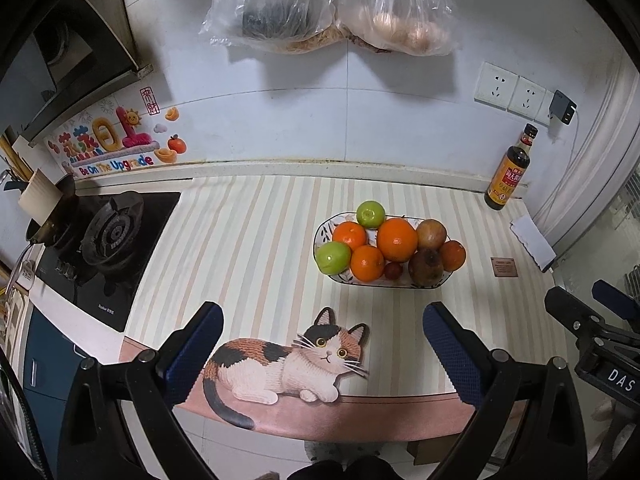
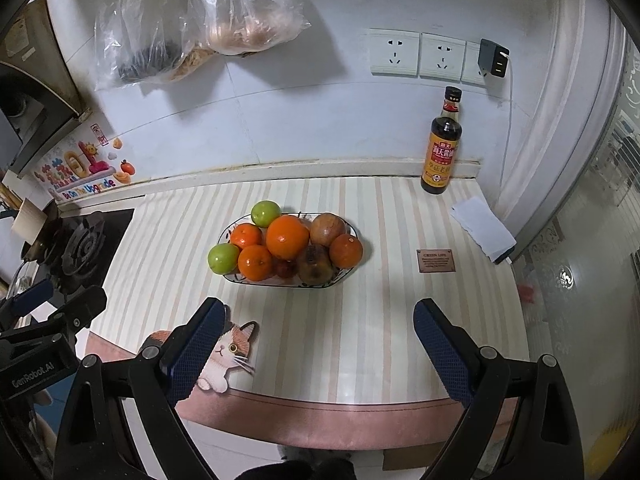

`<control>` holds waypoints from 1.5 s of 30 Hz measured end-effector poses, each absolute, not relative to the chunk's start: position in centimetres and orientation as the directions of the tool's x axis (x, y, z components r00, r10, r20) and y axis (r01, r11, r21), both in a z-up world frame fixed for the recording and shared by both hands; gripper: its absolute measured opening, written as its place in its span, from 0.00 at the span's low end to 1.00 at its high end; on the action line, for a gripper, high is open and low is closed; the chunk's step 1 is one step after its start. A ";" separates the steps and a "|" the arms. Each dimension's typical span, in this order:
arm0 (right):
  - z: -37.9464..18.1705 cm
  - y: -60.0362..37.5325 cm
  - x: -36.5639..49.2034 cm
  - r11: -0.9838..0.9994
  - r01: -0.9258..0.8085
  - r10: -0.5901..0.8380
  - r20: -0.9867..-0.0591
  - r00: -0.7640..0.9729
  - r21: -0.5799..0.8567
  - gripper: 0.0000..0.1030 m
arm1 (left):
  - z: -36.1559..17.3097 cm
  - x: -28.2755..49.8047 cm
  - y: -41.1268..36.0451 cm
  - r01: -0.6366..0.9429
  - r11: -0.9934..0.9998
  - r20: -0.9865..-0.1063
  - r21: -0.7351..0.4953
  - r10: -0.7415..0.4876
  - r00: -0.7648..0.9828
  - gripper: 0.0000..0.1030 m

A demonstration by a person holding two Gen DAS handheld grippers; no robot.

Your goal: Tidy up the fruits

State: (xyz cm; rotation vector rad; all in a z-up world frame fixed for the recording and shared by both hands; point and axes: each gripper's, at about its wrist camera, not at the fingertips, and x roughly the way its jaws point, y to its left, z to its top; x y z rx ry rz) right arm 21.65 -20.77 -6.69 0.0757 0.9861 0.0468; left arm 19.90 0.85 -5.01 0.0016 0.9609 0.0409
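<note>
An oval patterned plate [image 1: 325,227] [image 2: 344,272] stands on the striped counter mat, piled with fruit: several oranges [image 1: 397,239] [image 2: 287,237], two green apples [image 1: 332,257] [image 2: 222,258], two brownish fruits [image 1: 426,266] [image 2: 315,269] and a small red one [image 1: 393,270]. My left gripper [image 1: 322,320] hovers open over the cat picture, short of the plate, nothing between its fingers. My right gripper [image 2: 318,316] is open too, above the mat's front right part, nearer than the plate. Each gripper shows at the edge of the other's view.
A dark sauce bottle [image 1: 508,170] [image 2: 442,144] stands at the back right by the wall sockets [image 2: 418,54]. A white folded paper [image 2: 482,230] and a small brown card [image 2: 435,260] lie right of the plate. A gas stove [image 1: 114,234] is left. Plastic bags [image 1: 332,4] hang on the wall.
</note>
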 end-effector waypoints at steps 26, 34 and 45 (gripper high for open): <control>-6.6 -19.7 21.4 0.996 -0.021 0.087 -0.833 0.546 0.091 0.94 | -4.5 19.2 0.6 -0.054 0.998 -0.807 0.026 0.053 0.588 0.99; -6.4 -19.6 21.1 0.996 -0.023 0.086 -0.835 0.543 0.088 0.94 | -4.7 18.8 0.5 -0.058 0.998 -0.807 0.038 0.064 0.588 0.99; -6.0 -20.0 20.7 0.996 -0.021 0.086 -0.830 0.551 0.089 0.95 | -4.5 18.5 0.6 -0.061 0.997 -0.801 0.044 0.072 0.595 0.99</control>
